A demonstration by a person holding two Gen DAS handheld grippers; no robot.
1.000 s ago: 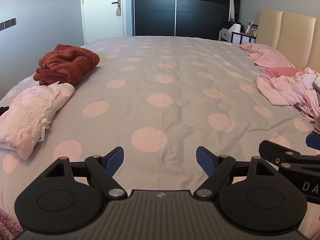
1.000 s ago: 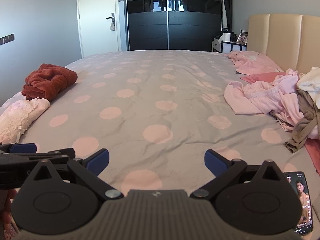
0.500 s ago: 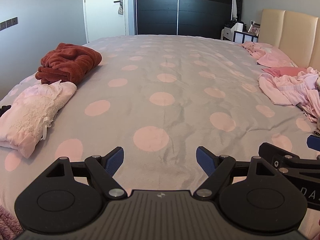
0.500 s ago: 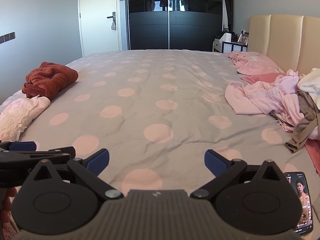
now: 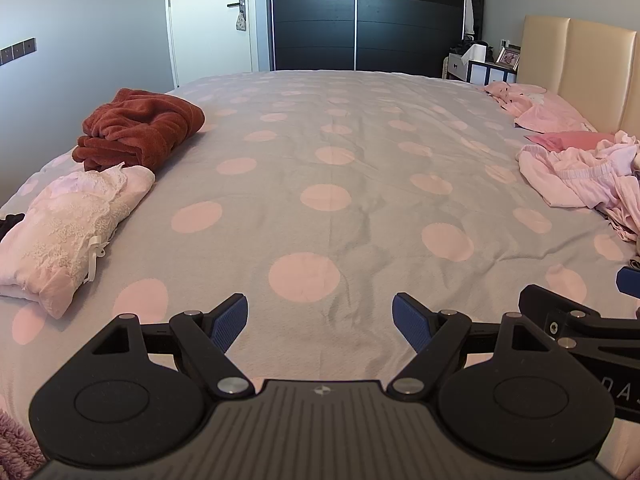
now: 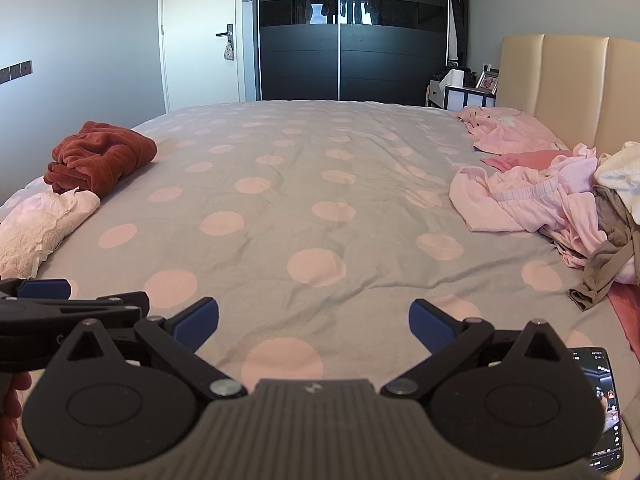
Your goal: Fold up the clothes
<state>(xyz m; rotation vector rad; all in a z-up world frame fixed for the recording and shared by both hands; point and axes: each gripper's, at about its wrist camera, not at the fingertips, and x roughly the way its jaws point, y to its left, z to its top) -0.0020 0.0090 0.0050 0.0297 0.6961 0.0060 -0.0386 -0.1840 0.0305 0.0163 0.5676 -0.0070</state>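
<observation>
A loose heap of pink clothes (image 6: 532, 204) with a brown garment (image 6: 608, 256) and a white one (image 6: 620, 168) lies on the bed's right side; the heap (image 5: 580, 184) also shows in the left wrist view. At the left lie a folded pale lace garment (image 5: 76, 224) (image 6: 40, 224) and a folded rust-red robe (image 5: 140, 128) (image 6: 100, 156). My left gripper (image 5: 320, 322) hovers open over the near edge of the bedspread (image 5: 320, 160), nothing between its blue pads. My right gripper (image 6: 314, 326) is open beside it, also empty.
A phone (image 6: 604, 400) with a lit screen lies on the bed at the near right. A beige headboard (image 6: 560, 80) and pink pillow (image 6: 508, 132) are at the right, a dark wardrobe (image 6: 352, 32), a door and a nightstand beyond the bed.
</observation>
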